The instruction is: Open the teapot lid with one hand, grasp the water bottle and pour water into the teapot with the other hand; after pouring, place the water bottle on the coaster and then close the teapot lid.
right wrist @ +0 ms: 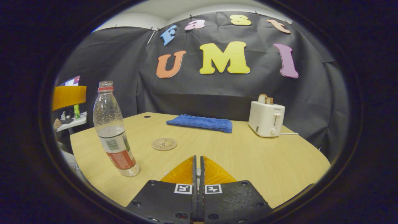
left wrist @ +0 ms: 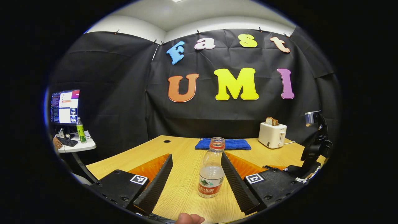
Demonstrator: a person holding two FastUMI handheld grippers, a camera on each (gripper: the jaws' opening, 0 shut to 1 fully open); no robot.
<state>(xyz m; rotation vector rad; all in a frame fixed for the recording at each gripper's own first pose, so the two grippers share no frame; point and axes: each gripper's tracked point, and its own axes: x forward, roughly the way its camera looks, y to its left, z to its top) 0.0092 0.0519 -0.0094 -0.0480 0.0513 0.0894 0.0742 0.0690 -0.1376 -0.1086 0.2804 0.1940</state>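
Left gripper (left wrist: 196,174) spread wide around the uncapped clear plastic water bottle (left wrist: 212,169), which stands upright on the wooden worktop (right wrist: 248,155). Right gripper (right wrist: 197,168) pressed together over bare wood. Round cork coaster (right wrist: 164,144) lies near the bottle.

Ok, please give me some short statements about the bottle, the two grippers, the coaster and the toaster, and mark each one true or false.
1. The water bottle stands upright on the table. True.
2. The left gripper is shut on the bottle. False: its fingers are spread, with the bottle between them, and only one finger is near it.
3. The right gripper is shut, holding nothing. True.
4. The bottle rests on the coaster. False: it stands beside the coaster, apart.
5. The toaster is empty. False: bread sticks out of it.
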